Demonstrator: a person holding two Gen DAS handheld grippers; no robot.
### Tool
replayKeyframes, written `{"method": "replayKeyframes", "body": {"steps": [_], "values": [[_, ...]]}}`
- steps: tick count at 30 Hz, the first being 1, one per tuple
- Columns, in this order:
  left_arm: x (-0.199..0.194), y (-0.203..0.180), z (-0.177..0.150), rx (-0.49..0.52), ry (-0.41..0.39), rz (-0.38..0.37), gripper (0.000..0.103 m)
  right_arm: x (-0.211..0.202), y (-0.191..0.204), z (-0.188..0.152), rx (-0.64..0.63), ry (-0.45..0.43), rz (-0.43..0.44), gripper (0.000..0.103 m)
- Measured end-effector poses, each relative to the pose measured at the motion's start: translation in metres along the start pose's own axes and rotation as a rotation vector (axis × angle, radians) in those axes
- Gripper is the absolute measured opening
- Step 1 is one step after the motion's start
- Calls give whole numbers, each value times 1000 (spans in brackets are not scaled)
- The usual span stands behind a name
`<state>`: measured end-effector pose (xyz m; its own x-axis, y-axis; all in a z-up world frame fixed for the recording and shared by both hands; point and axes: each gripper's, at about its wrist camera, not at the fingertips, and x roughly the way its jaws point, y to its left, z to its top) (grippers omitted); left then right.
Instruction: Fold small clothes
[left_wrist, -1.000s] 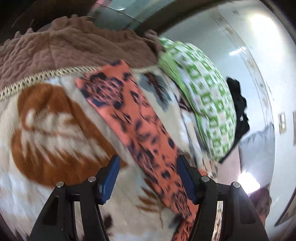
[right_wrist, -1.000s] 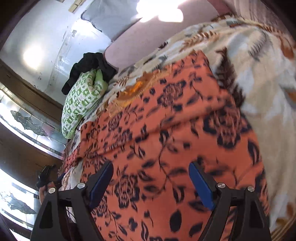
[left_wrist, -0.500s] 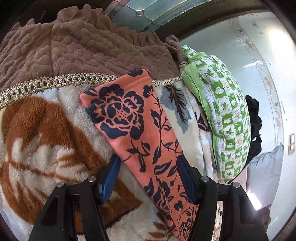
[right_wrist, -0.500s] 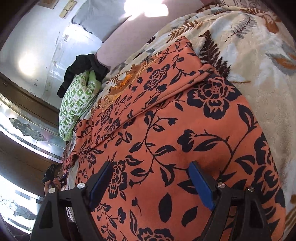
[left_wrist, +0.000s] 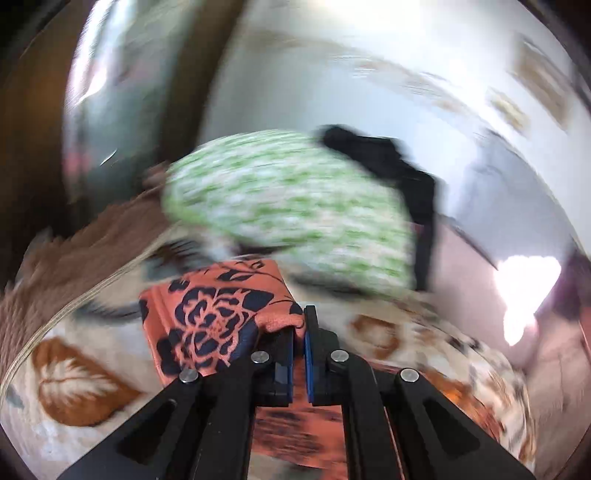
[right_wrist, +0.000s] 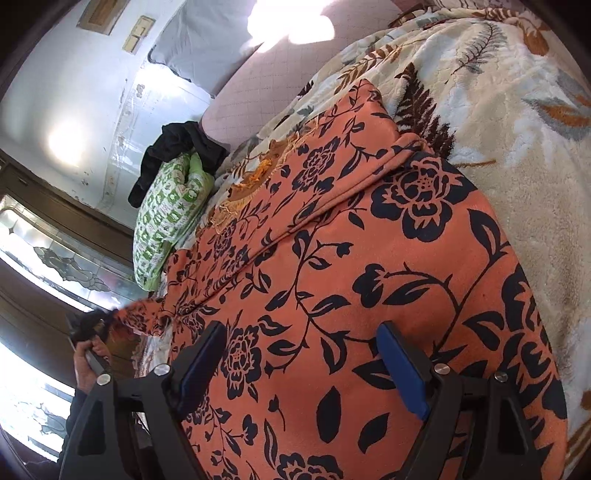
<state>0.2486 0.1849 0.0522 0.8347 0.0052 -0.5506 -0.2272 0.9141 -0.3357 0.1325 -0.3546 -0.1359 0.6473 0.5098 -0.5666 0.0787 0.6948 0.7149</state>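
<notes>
**Left gripper pinches a corner of the orange floral garment on a bed**

A cream blanket printed with brown and grey leaves covers the bed. At its far end lies a green-and-white patterned pillow with a black cloth heaped against it, touching its far side. A brown quilted cover sits beside the pillow. No containers are in view.

The orange garment, patterned with dark blue flowers and vines, lies spread flat on the blanket. Its long axis runs from near the right gripper away toward the pillow.

The left gripper has its jaws shut on a corner of the garment, which is lifted off the blanket and folds over the fingers. Its view is smeared by blur.

The right gripper hovers with jaws wide over the garment's near end, holding nothing.
</notes>
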Motion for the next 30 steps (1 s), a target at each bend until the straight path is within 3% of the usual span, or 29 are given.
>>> {"method": "replayKeyframes", "body": {"steps": [2, 5, 9, 11, 12, 13, 15, 21, 23, 27, 30], "values": [[-12, -67, -14, 109, -3, -103, 4, -4, -2, 0, 19, -12, 15, 86], [-14, -166, -54, 270, 52, -251, 4, -9, -6, 0, 37, -24, 28, 86], [5, -256, -127, 436, 177, -340, 6, -16, -10, 1, 60, -38, 46, 86], [29, -280, -163, 497, 290, -362, 24, -19, -13, 2, 80, -48, 55, 86], [42, -286, -181, 531, 385, -375, 53, -20, -14, 2, 89, -49, 60, 86], [55, -288, -200, 562, 476, -357, 61, -21, -16, 2, 97, -48, 62, 87], [64, -275, -220, 609, 514, -298, 61, -24, -16, 3, 102, -53, 64, 88], [44, -192, -168, 553, 378, -218, 63, -35, -9, 11, 111, -68, 89, 91], [38, -156, -156, 553, 311, -120, 64, -35, 4, 22, 74, -73, 91, 91], [49, -95, -150, 478, 271, 36, 65, -9, 53, 59, -103, -11, -68, 91], [65, -65, -148, 393, 272, 98, 65, 37, 114, 77, -333, 101, -257, 91]]}}
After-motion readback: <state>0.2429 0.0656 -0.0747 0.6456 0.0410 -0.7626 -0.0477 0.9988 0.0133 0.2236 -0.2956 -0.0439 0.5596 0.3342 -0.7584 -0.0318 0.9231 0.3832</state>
